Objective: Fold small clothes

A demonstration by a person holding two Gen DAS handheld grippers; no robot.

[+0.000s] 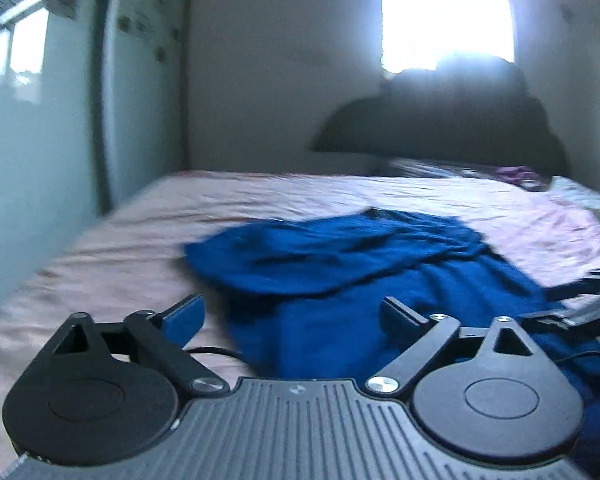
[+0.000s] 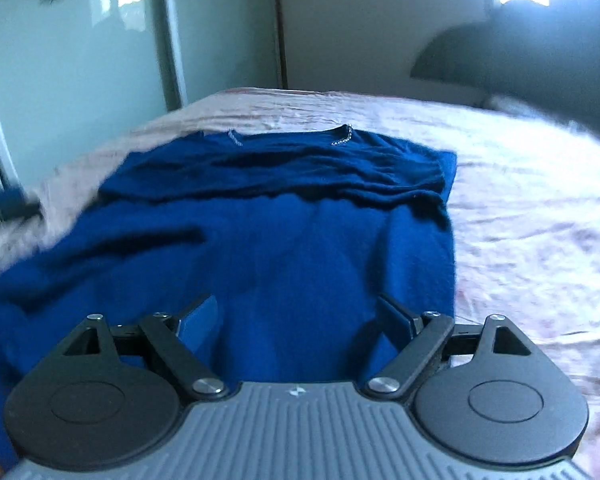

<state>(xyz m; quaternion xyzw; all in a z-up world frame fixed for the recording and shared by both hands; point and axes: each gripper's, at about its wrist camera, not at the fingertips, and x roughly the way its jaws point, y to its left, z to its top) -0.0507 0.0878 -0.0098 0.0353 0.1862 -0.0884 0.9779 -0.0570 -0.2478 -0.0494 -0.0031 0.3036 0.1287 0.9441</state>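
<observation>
On the pink bedsheet (image 2: 520, 208) lay a blue top (image 2: 280, 220), partly folded it seemed, views blurred. Left gripper (image 1: 292, 312) and right gripper (image 2: 300, 312) hovered over its near edge, jaws wide apart, holding nothing.

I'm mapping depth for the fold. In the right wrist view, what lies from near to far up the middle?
Right hand-held gripper → blue sweater → its neckline → pink bedsheet → far wall.

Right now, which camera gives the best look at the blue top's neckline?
The right wrist view: the blue top lies spread before it, its neckline with pale trim facing the camera. The left wrist view shows the top obliquely and blurred, the neckline barely discernible.
</observation>
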